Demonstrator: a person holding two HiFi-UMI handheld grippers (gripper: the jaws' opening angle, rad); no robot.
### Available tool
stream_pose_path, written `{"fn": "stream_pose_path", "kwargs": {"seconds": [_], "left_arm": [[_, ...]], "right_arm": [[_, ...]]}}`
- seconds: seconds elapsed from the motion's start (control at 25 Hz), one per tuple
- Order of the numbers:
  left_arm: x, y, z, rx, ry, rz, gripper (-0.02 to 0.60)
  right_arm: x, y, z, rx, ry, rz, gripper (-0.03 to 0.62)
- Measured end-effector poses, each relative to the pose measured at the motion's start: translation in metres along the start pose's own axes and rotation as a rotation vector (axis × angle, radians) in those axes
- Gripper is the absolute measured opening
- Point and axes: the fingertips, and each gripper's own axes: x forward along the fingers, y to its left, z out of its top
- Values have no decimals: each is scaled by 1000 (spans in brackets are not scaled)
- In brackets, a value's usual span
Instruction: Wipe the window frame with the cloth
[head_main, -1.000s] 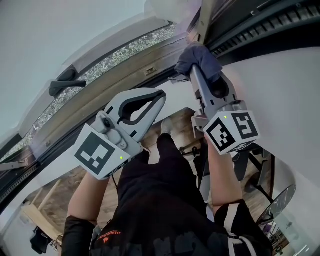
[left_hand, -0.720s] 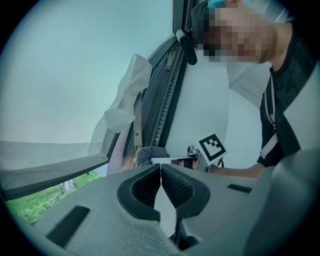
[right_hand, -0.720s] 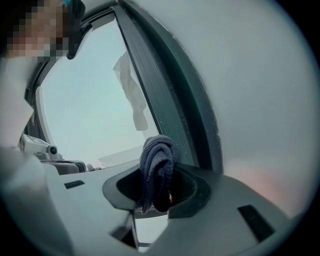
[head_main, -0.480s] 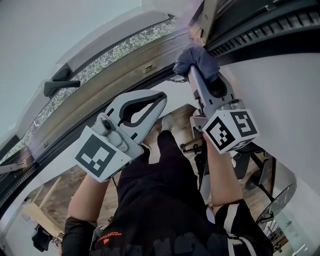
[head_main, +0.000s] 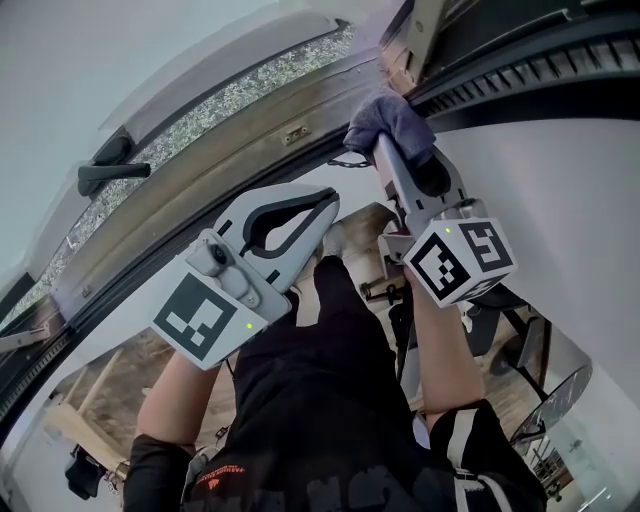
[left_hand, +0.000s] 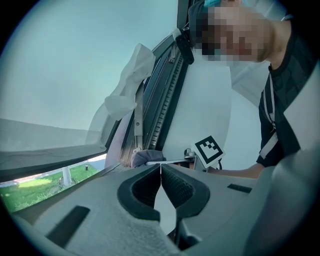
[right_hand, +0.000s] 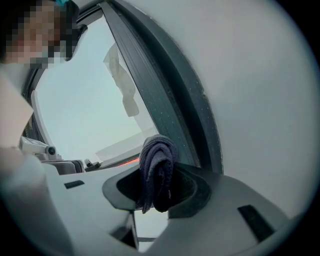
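A folded blue-grey cloth is pinched in my right gripper, which is shut on it. In the head view the cloth presses against the window frame at its upper corner, where the sill meets a dark upright rail. My left gripper hangs lower and to the left, shut with nothing between its pads, short of the frame. In the left gripper view the cloth shows at the frame's corner beyond the jaws.
A dark window handle sticks out from the frame at the left. White wall fills the right. A crumpled white sheet hangs on the pane. Below me are my legs, a wooden floor and furniture.
The right gripper and cloth stay at the frame's corner, shifting only slightly. The left gripper has crept a little right and down. The window handle has drifted left in view.
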Motion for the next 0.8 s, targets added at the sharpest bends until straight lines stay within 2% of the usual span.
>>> {"fn": "stream_pose_path", "kwargs": {"seconds": [0.36, 0.8], "left_arm": [[0, 2, -5, -9, -1, 3, 20], [-3, 1, -10, -29, 0, 10, 20]], "right_arm": [[5, -6, -11, 75, 25, 15, 117], [10, -10, -20, 104, 71, 3, 116]]}}
